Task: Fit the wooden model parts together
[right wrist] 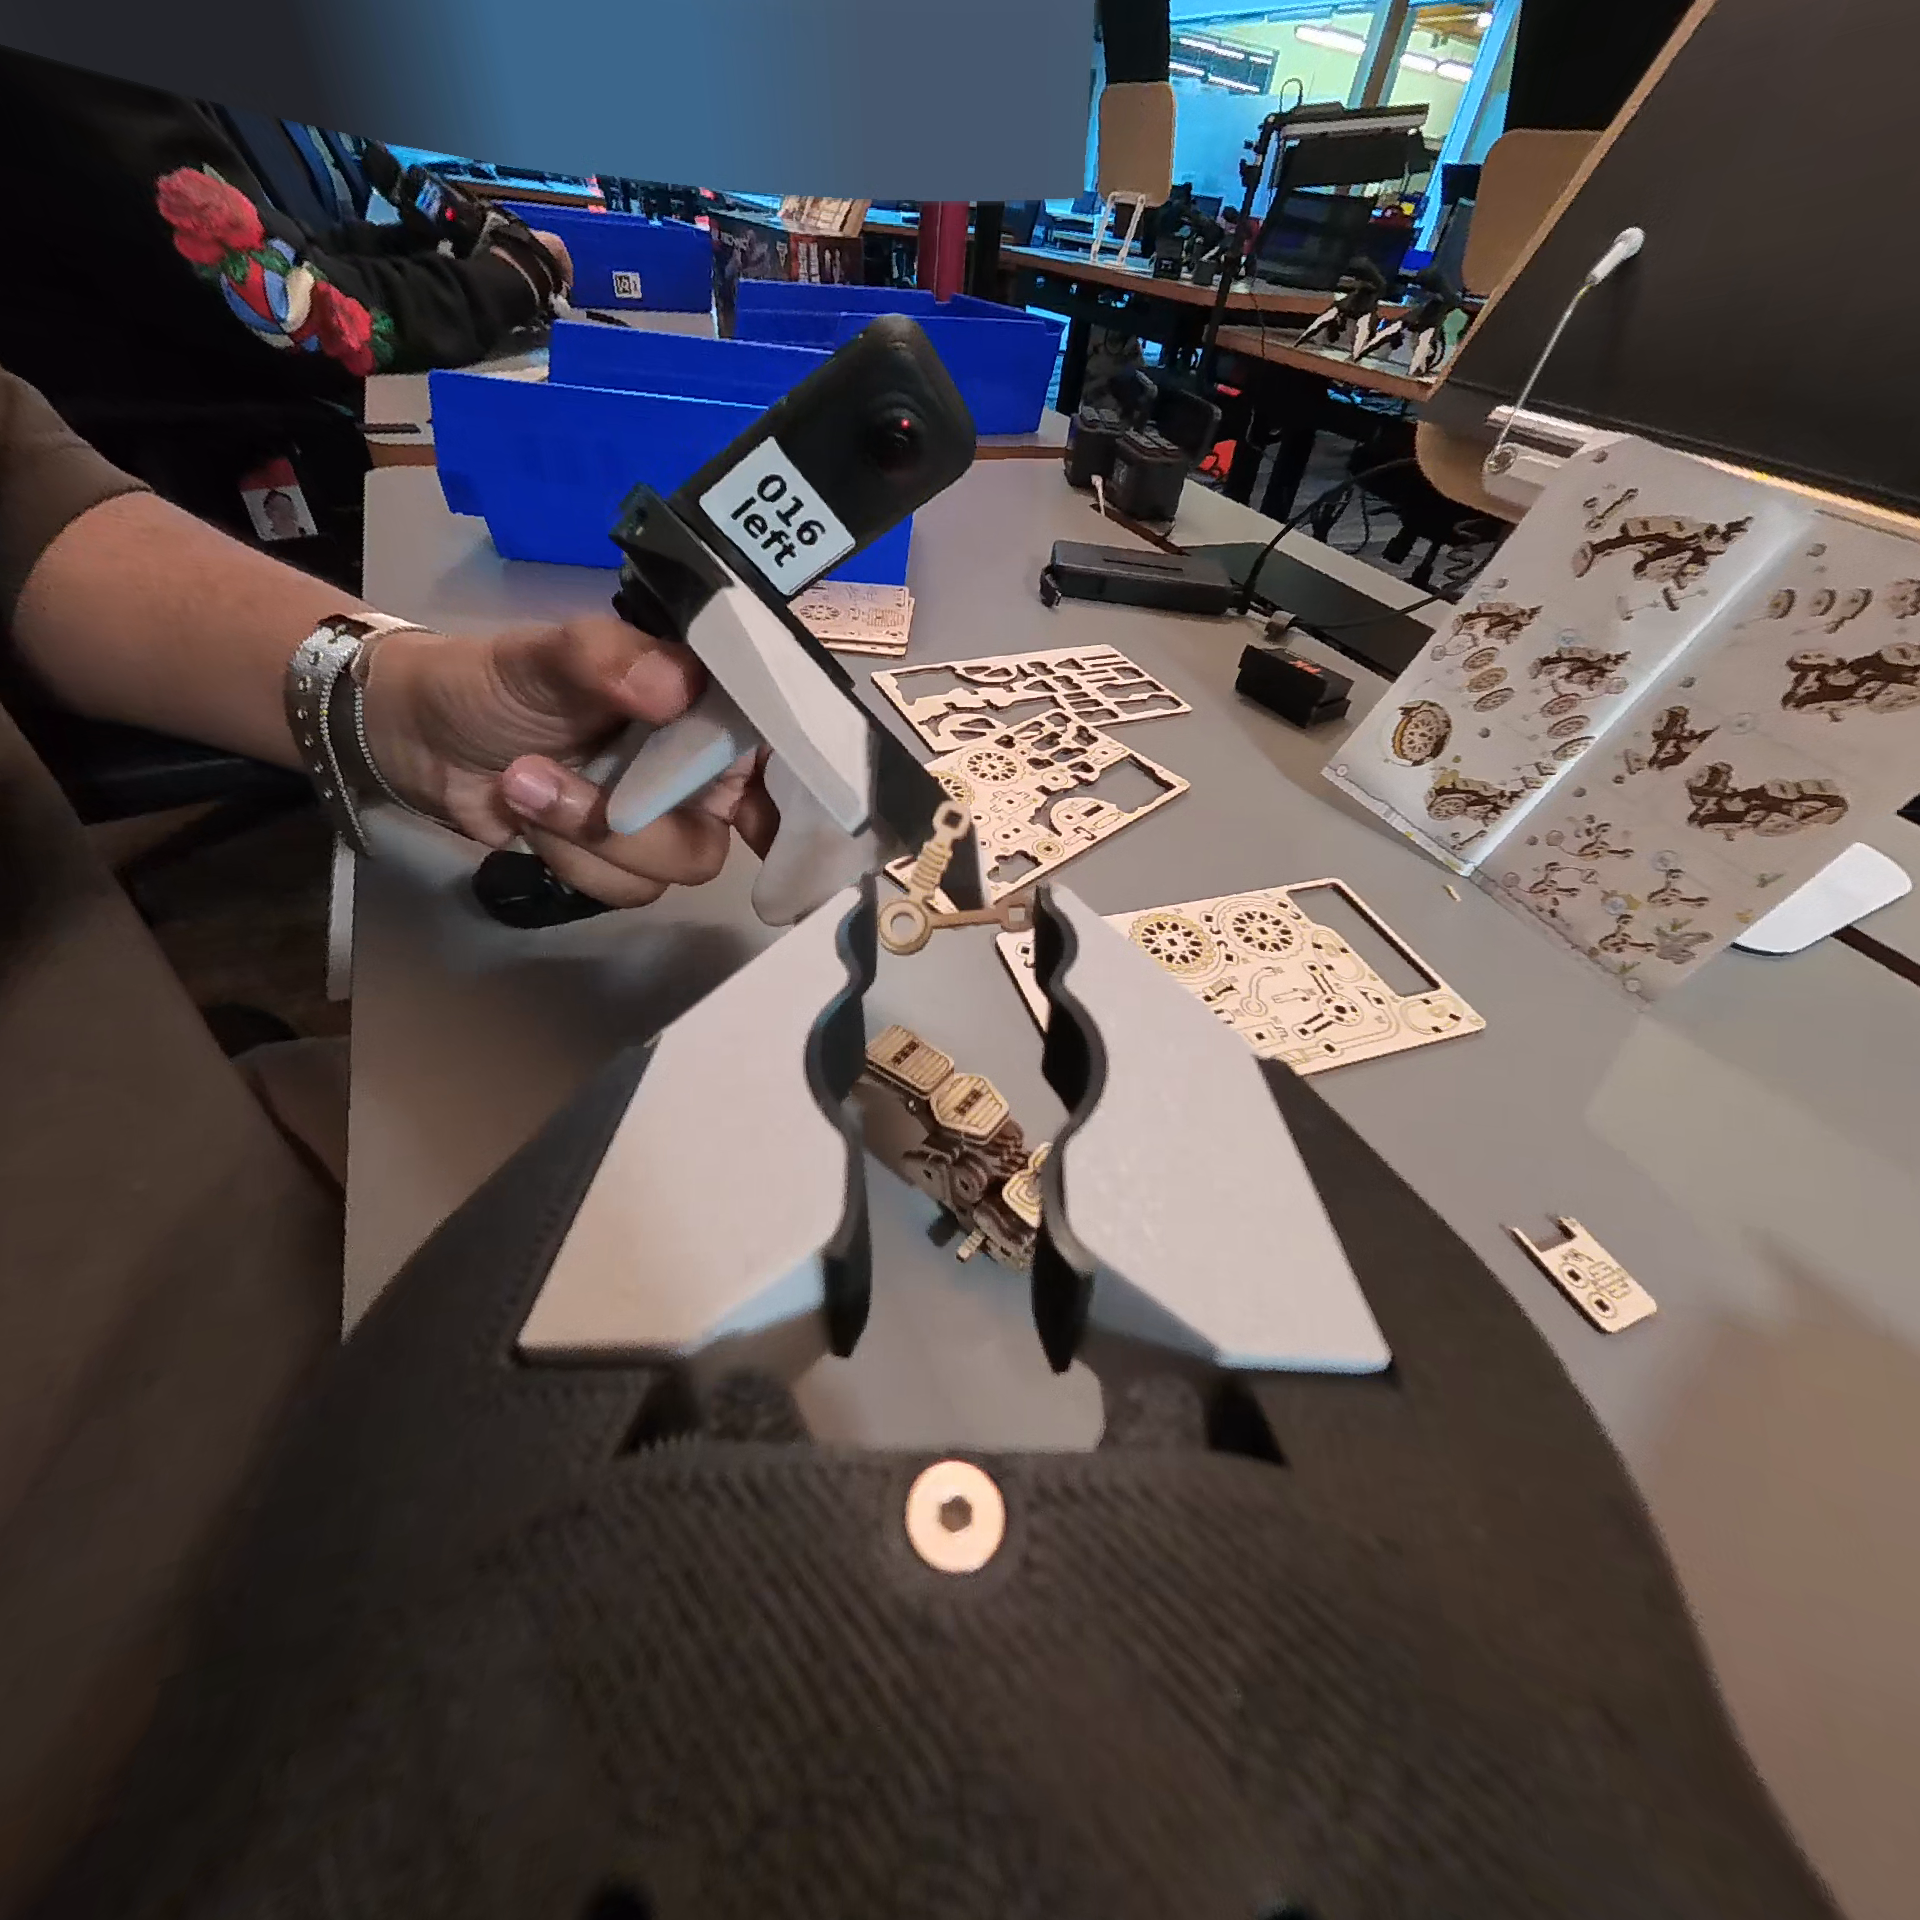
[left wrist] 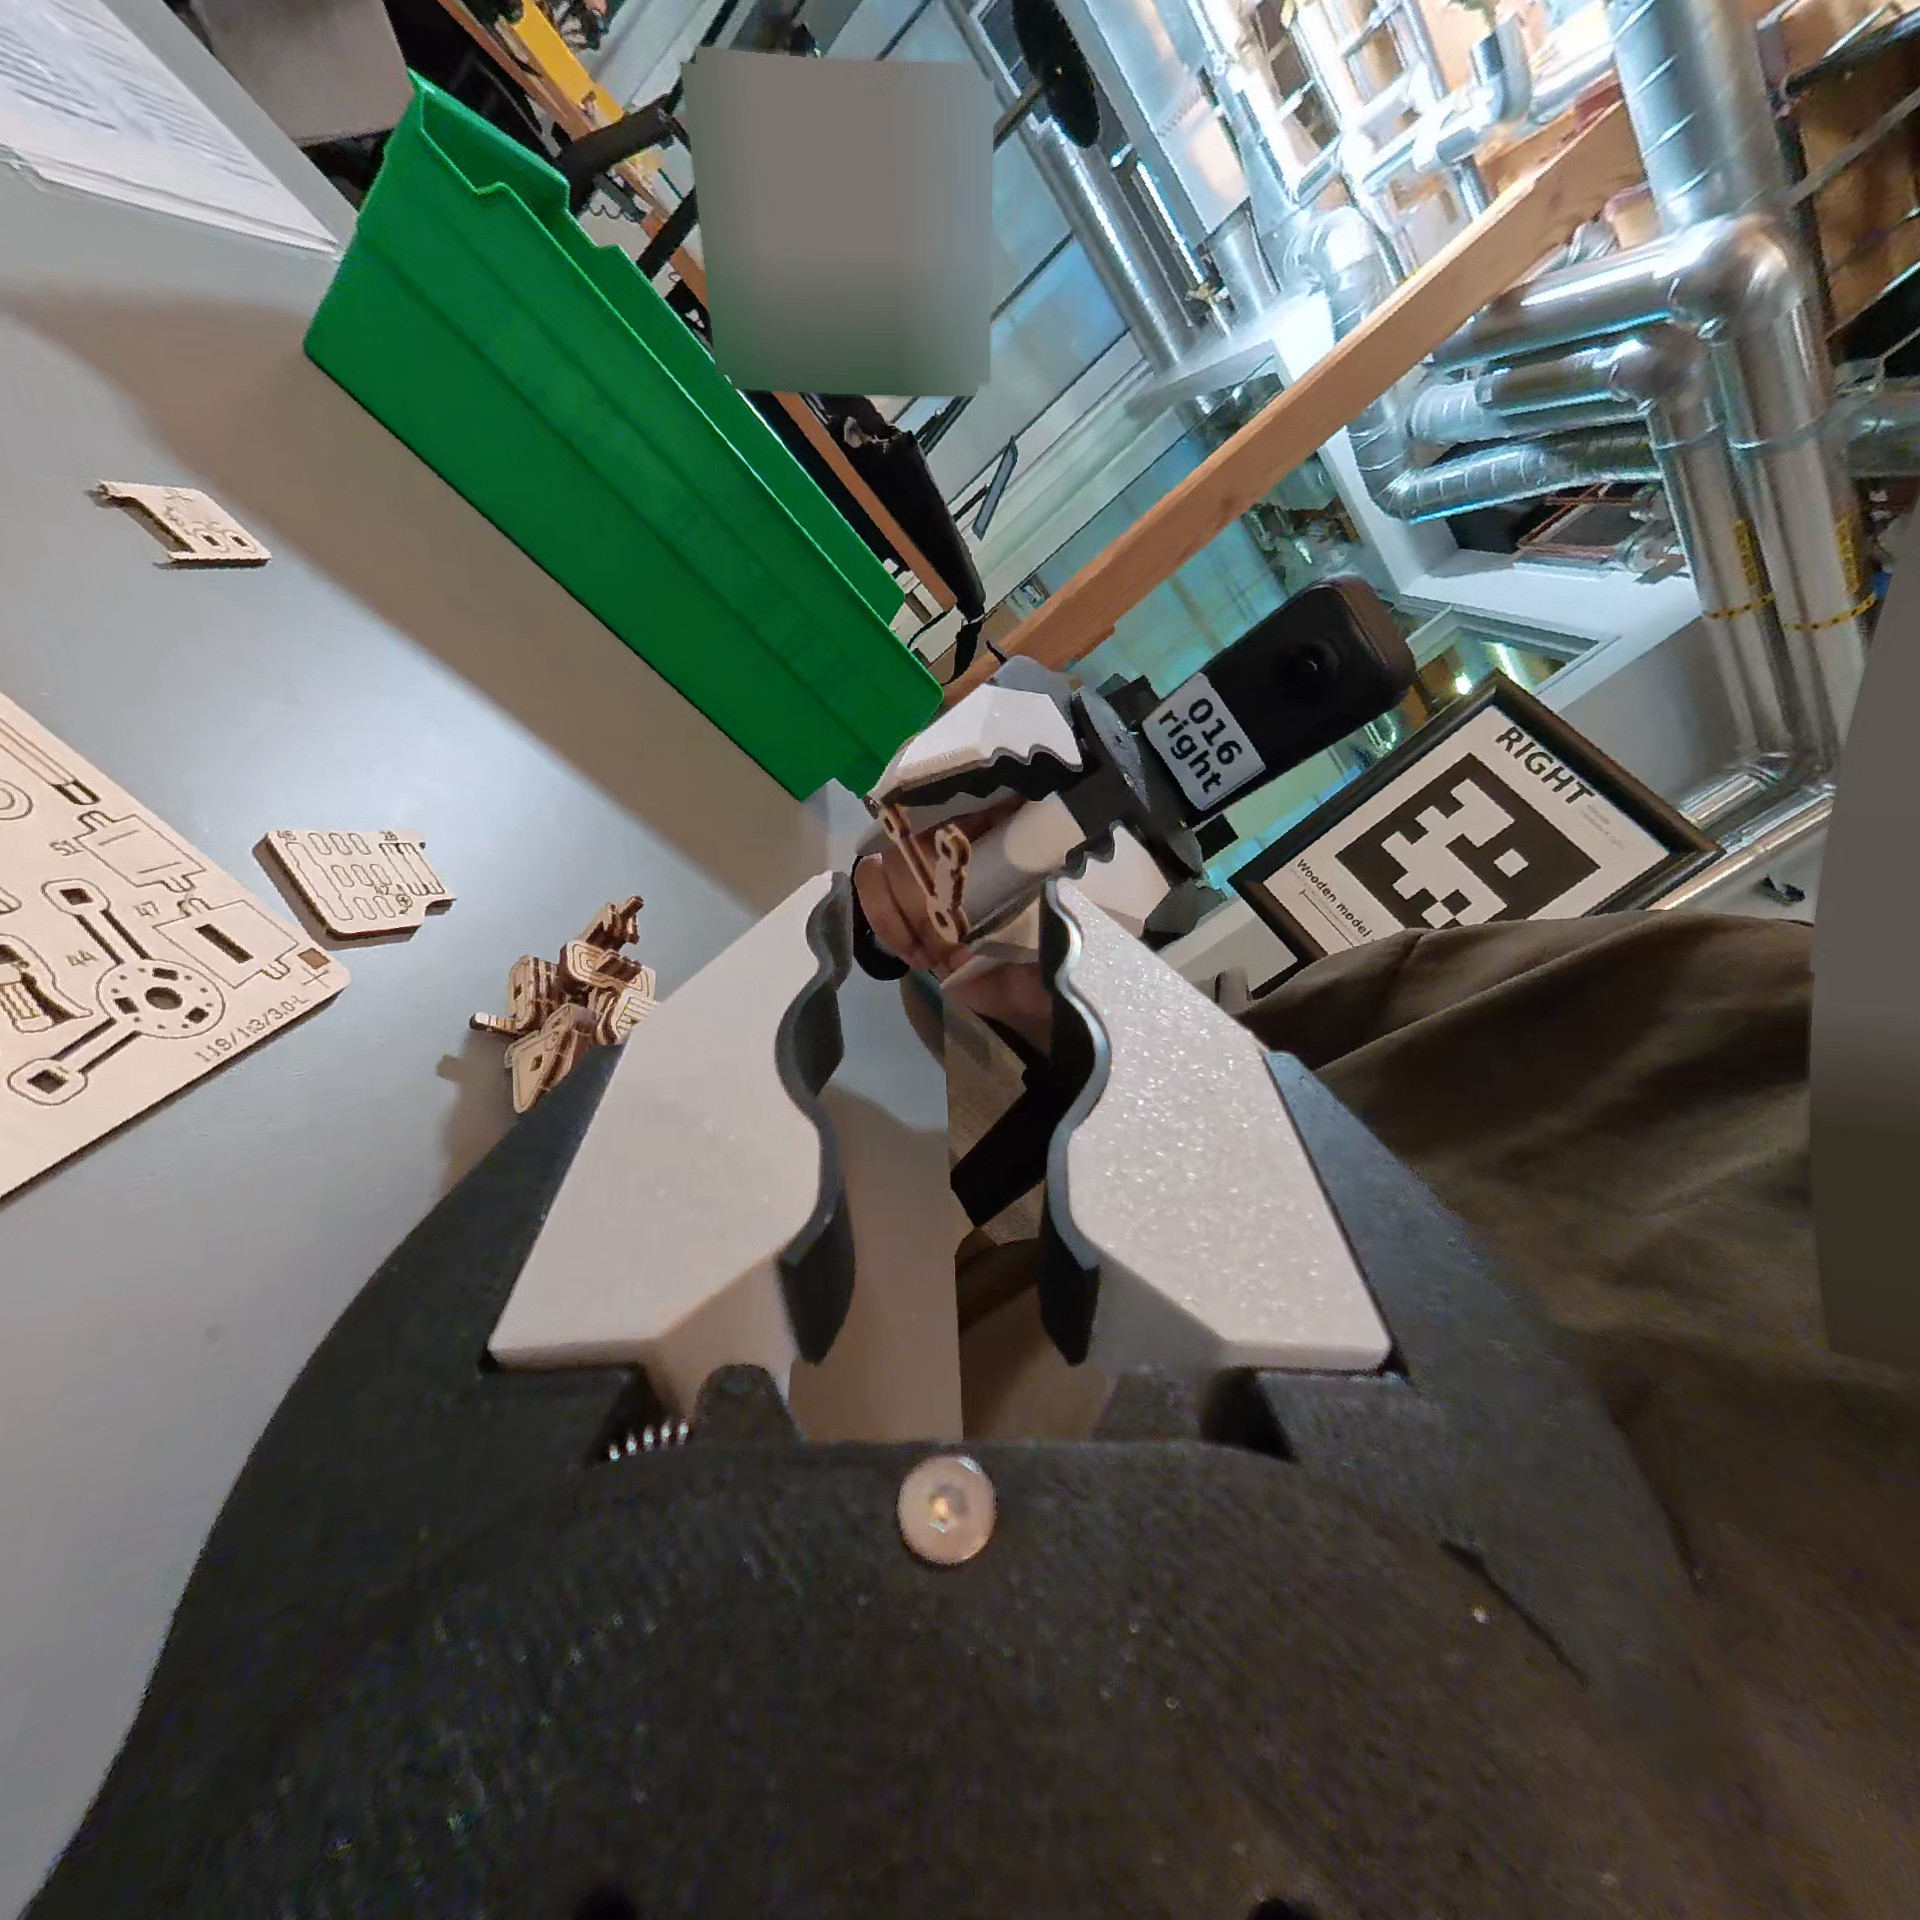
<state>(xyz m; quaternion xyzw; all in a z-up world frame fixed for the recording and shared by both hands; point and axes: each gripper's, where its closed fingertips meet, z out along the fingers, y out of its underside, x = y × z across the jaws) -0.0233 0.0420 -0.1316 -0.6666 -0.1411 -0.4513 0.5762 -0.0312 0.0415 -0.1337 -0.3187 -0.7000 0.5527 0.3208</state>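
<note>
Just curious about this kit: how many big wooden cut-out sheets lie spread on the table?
3: a far sheet, a middle sheet partly behind the left gripper, a near sheet beside the right gripper. A stack by the blue bin may hide more.

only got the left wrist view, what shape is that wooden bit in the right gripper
Observer: The wooden piece is a ring with two thin arms; one arm spans the right gripper tips.
Operator: any instructions around
Observer: An open booklet stands propped at the right of the right wrist view.
Operator: more sheets than my one
Observer: Yes, several; the nearest sheet has a rectangular window cut out.
</note>
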